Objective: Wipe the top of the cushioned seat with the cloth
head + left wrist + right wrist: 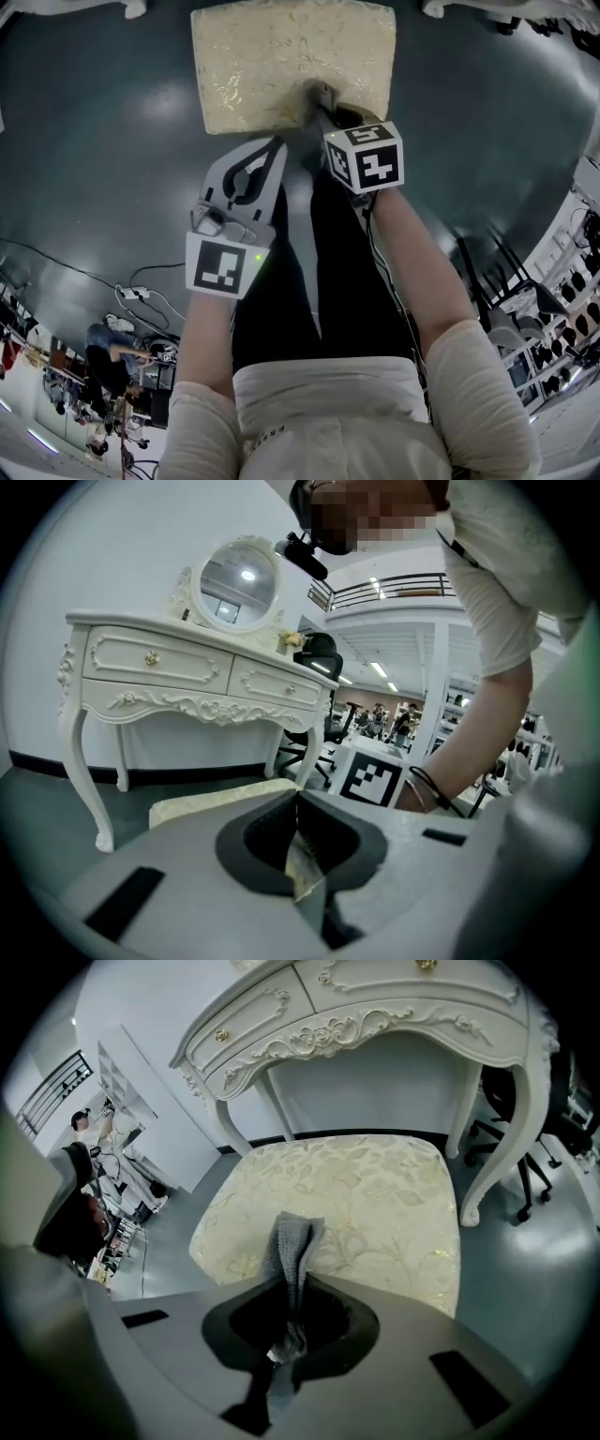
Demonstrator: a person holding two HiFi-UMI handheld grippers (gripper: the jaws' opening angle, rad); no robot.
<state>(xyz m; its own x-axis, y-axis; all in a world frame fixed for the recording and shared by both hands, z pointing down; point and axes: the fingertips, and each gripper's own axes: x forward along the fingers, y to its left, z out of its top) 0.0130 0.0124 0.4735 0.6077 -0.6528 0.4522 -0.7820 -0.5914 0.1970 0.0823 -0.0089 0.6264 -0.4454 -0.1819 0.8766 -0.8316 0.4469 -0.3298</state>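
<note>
The cushioned seat (291,61) has a cream floral top and lies at the top middle of the head view. It fills the middle of the right gripper view as a seat (375,1204). My right gripper (319,94) is at the seat's near edge, shut on a grey knitted cloth (292,1241). The cloth sticks out past the jaws of this right gripper (287,1283) and over the seat's front part. My left gripper (277,142) hangs short of the seat over the dark floor. In its own view the left gripper (298,801) has its jaws together and holds nothing.
A white carved dressing table (375,1007) stands right behind the seat, one leg (506,1129) at the seat's right corner. Its round mirror (234,583) and a black office chair (319,658) show in the left gripper view. Cables (141,295) lie on the floor at left.
</note>
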